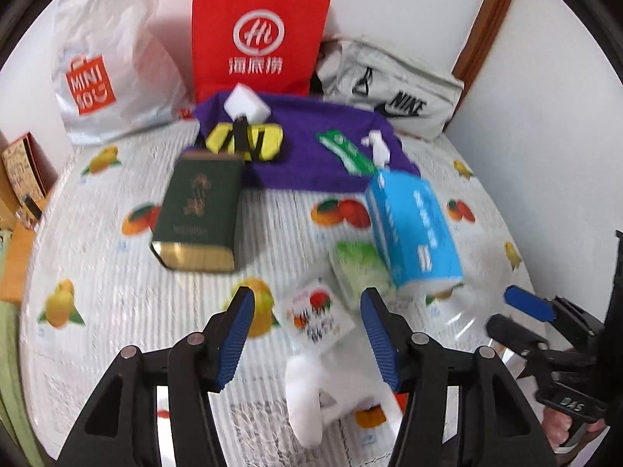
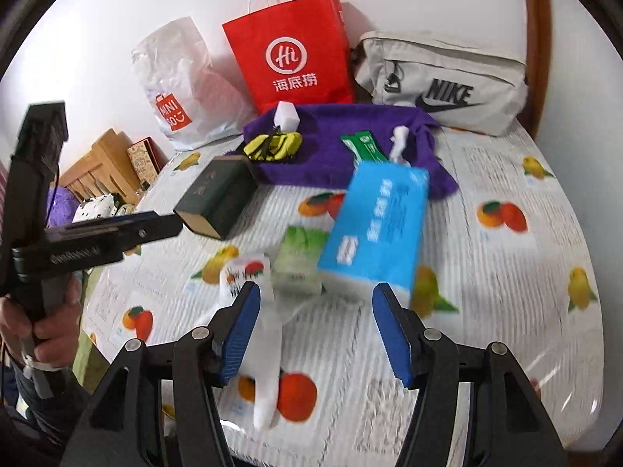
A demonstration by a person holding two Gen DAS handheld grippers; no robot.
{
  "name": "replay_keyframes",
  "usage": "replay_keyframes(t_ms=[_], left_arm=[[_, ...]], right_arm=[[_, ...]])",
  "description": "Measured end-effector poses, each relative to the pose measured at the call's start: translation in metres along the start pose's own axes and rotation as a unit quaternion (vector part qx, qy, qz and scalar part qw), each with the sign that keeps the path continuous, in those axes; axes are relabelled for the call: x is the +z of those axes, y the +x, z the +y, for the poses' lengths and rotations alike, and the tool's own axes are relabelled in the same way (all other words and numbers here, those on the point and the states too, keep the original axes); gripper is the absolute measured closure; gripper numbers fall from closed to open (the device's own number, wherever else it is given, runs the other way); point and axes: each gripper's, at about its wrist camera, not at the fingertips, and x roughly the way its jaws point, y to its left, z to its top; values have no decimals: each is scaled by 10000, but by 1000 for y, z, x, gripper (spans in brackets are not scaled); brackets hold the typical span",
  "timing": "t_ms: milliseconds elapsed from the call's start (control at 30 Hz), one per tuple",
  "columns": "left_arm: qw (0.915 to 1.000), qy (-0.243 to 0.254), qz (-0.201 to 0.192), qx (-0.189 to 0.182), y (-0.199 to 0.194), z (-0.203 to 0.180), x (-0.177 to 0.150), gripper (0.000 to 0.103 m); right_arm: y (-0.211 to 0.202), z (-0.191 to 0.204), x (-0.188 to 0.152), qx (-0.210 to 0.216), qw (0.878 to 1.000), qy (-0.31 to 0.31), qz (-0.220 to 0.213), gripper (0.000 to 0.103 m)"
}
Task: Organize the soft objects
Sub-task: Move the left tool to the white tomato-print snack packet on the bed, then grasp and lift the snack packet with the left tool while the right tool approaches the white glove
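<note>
My left gripper (image 1: 307, 303) hangs open over a small fruit-print tissue pack (image 1: 317, 317) and a white sock (image 1: 307, 397), gripping nothing. My right gripper (image 2: 317, 299) is open too, with the white sock (image 2: 268, 350) lying under its left finger. A blue tissue pack (image 2: 373, 222) rests on a green tissue pack (image 2: 300, 257). Behind them lies a purple cloth (image 2: 342, 132) carrying a yellow-black item (image 2: 274, 146), a white sponge (image 2: 286, 114) and a green sachet (image 2: 364, 146). A dark green box (image 1: 198, 210) lies to the left.
A red paper bag (image 1: 261, 35), a white Miniso bag (image 1: 105, 66) and a grey Nike bag (image 1: 389, 85) stand along the back wall. The fruit-print table cover (image 1: 117, 292) ends at the left beside wooden furniture (image 2: 101, 159). A hand (image 2: 50, 327) holds the left gripper.
</note>
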Motion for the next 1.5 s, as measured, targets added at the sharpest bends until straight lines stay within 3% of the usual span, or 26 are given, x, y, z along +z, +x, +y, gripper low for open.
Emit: replay_keyframes(t_ms=[100, 333, 700, 800, 867, 933, 967, 1033, 1367, 1500], left_arm=[[9997, -148, 131, -159, 15, 2, -14, 48], [9989, -87, 451, -119, 55, -9, -24, 47], [9960, 307, 608, 585, 103, -25, -12, 34], [9957, 287, 655, 591, 109, -23, -12, 34], [9964, 292, 651, 459, 109, -20, -13, 39], [9963, 274, 630, 510, 106, -17, -13, 58], [9967, 250, 585, 495, 104, -14, -13, 61], [9976, 163, 559, 369, 98, -6, -12, 78], [9991, -98, 371, -192, 68, 17, -18, 88], [9994, -203, 265, -41, 55, 29, -19, 88]], right_arm=[[-1, -5, -20, -7, 9999, 109, 35, 43], [5, -17, -57, -54, 9994, 291, 196, 43], [38, -36, -64, -55, 9978, 378, 535, 43], [46, -40, -64, 27, 9971, 457, 601, 43], [48, -41, -64, 31, 9971, 455, 613, 43], [49, -39, -65, 57, 9971, 434, 620, 43], [50, -38, -64, 59, 9971, 423, 626, 43], [51, -35, -64, 59, 9972, 389, 635, 43], [51, -12, -63, 141, 9977, 133, 649, 43], [48, -7, -62, 150, 9979, 60, 624, 43]])
